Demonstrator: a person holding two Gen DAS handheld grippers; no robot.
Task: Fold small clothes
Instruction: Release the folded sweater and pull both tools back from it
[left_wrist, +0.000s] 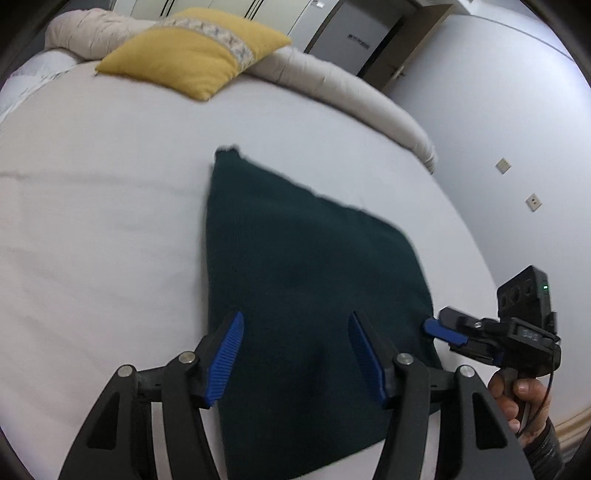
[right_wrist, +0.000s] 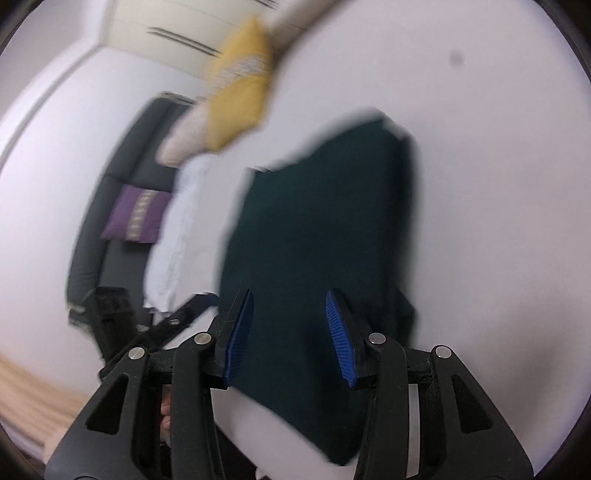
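The dark green knitted garment (left_wrist: 303, 280) lies flat and folded on the white bed sheet (left_wrist: 110, 221), and serves as the landmark here; in the left wrist view its far corner points toward the mustard-yellow cushion with a pale patterned band (left_wrist: 192, 51), which rests well beyond the garment against a long cream rolled duvet (left_wrist: 332, 85); that view alone shows the grey wall with two small square sockets (left_wrist: 503, 165) to the right of the garment, and the person's hand (left_wrist: 517, 398) wrapped round the handle of the right gripper (left_wrist: 437, 329) at the garment's near right edge; seen from there, its blue pads lie close together at the cloth's edge, though whether they touch the cloth I cannot tell.

The right wrist view, blurred, alone shows a dark sofa (right_wrist: 122, 177) with a purple cushion (right_wrist: 135, 218) to the left of the garment, beyond the bed's edge, and a strip of pale wooden floor (right_wrist: 29, 387); it also catches the left gripper's black body at the garment's near left side.

The left gripper (left_wrist: 295, 354) points down at a slant over the near end of the garment, its ribbed blue pads (left_wrist: 225, 358) spread apart with the cloth showing between them and nothing pinched; the right gripper in its own view likewise tilts down over the garment's near end, pads parted and clear of the cloth, holding nothing.

There are no containers in either view.
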